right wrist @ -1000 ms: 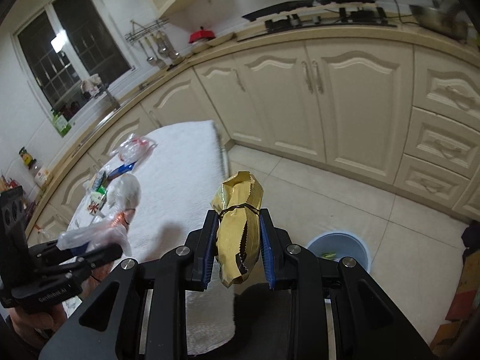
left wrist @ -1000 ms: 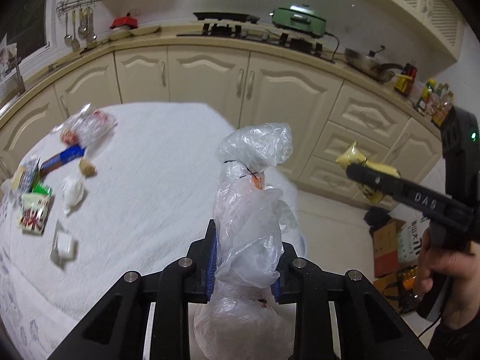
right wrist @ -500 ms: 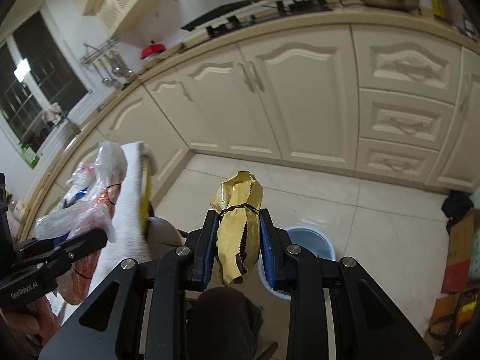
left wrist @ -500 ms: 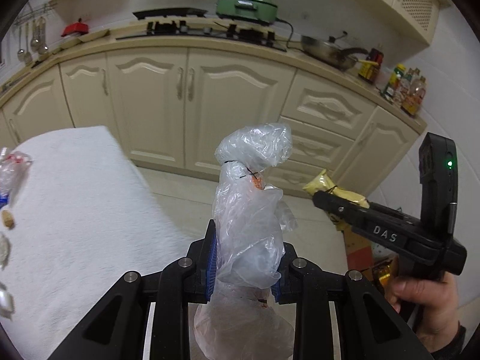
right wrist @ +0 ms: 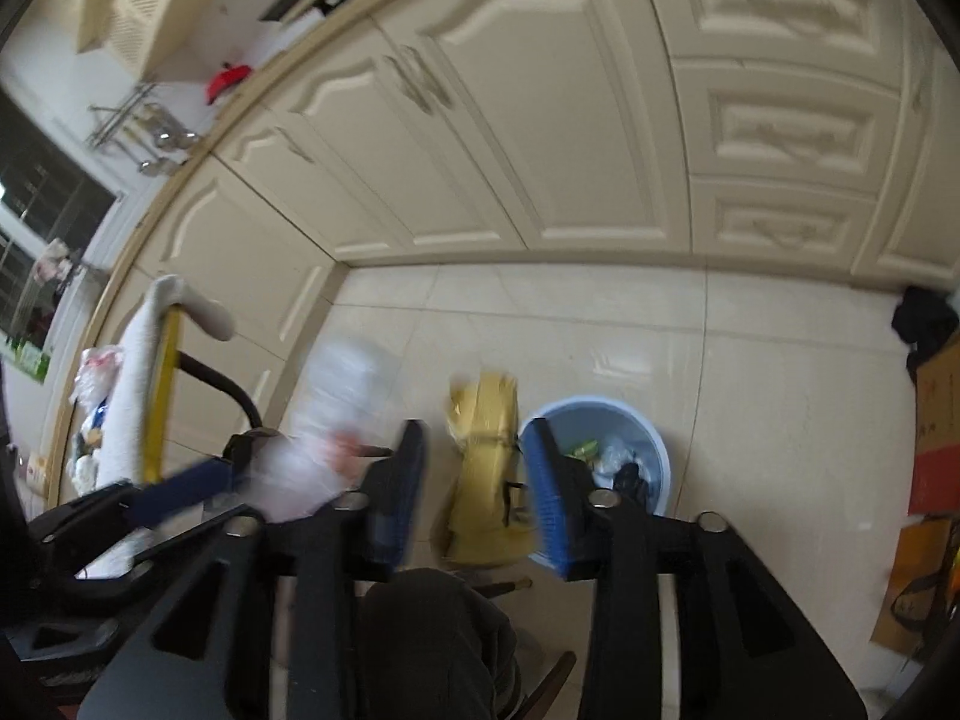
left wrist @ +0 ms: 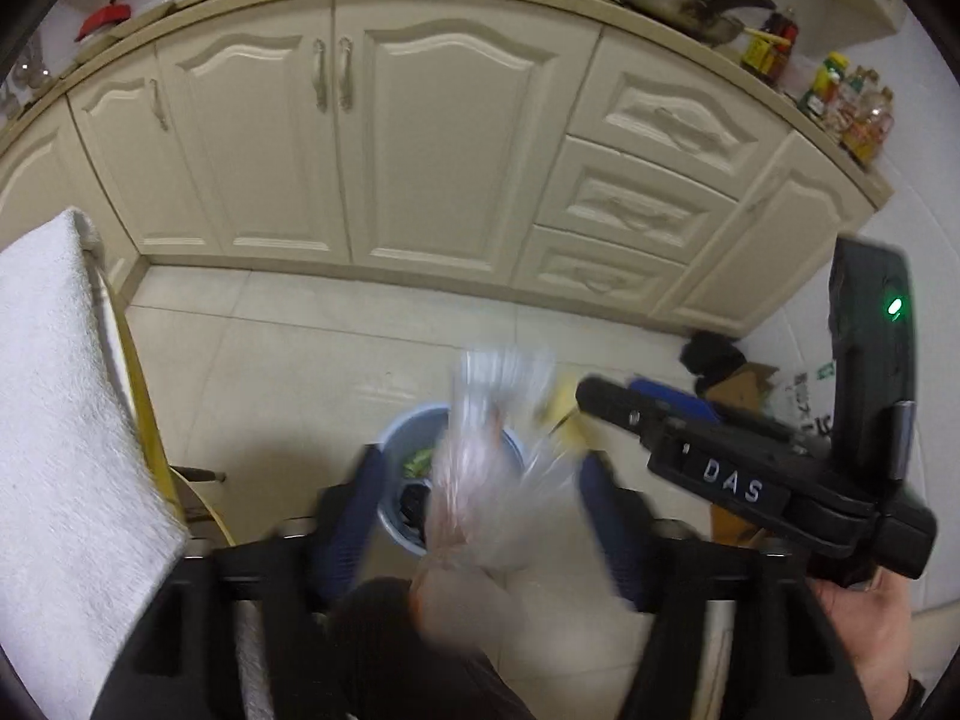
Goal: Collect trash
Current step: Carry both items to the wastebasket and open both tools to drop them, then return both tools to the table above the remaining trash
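At the bottom centre of the left wrist view, the left gripper (left wrist: 480, 516) stands with its jaws spread apart, a blurred clear plastic bag (left wrist: 486, 480) loose between them above the blue bin (left wrist: 393, 438). In the right wrist view, the right gripper (right wrist: 477, 492) is likewise spread, the yellow packet (right wrist: 486, 468) free between its fingers, just left of the bin (right wrist: 654, 450).

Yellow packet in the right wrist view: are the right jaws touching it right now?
Apart. The right wrist view shows the jaws spread wide, floor visible on both sides of the blurred yellow packet, beside the blue bin.
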The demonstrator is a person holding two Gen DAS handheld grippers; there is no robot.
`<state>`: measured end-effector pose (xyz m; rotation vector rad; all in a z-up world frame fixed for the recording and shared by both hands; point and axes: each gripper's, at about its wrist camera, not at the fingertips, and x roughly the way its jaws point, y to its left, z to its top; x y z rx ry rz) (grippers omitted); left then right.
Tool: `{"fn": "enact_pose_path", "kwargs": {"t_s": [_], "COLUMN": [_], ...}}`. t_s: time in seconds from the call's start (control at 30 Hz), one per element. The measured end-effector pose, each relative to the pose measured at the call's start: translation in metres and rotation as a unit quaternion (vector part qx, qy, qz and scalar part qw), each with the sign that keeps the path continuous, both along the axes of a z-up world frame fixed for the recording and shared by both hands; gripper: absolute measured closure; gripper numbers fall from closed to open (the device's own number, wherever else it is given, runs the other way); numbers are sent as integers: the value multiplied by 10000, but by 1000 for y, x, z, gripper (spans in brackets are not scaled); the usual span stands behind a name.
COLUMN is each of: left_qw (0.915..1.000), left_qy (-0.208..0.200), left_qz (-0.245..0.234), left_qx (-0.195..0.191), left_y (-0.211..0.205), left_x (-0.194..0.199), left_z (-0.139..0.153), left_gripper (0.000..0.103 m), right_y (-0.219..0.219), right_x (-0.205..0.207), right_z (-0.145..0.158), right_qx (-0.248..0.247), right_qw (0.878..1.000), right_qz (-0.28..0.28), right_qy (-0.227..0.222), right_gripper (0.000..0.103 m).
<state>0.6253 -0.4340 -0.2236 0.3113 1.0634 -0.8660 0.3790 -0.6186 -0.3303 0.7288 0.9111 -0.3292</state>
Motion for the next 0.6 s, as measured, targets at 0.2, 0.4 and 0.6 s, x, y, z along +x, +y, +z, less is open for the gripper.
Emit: {"fn": "enact_pose_path", "kwargs": {"t_s": [0.2, 0.4, 0.6], "left_qw": [9985, 9954, 9886], "left_qy": [-514, -859, -1161], "left_qz": [134, 253, 538], "left_qx": [-96, -349, -795], "left_y": [-3, 14, 74], "left_x": [8, 3, -15], "left_z": [16, 39, 72], "left_gripper": [7, 5, 1], "right_y": [-5, -2, 22], "right_x": [-13, -21, -20], "right_z": [-3, 12, 49], "right_qx": [-7, -70, -57], "right_qw": [9994, 9988, 9989], "right_qz": [-327, -485, -312], "right_qy": [101, 74, -341], "right_gripper": [0, 0, 0]}}
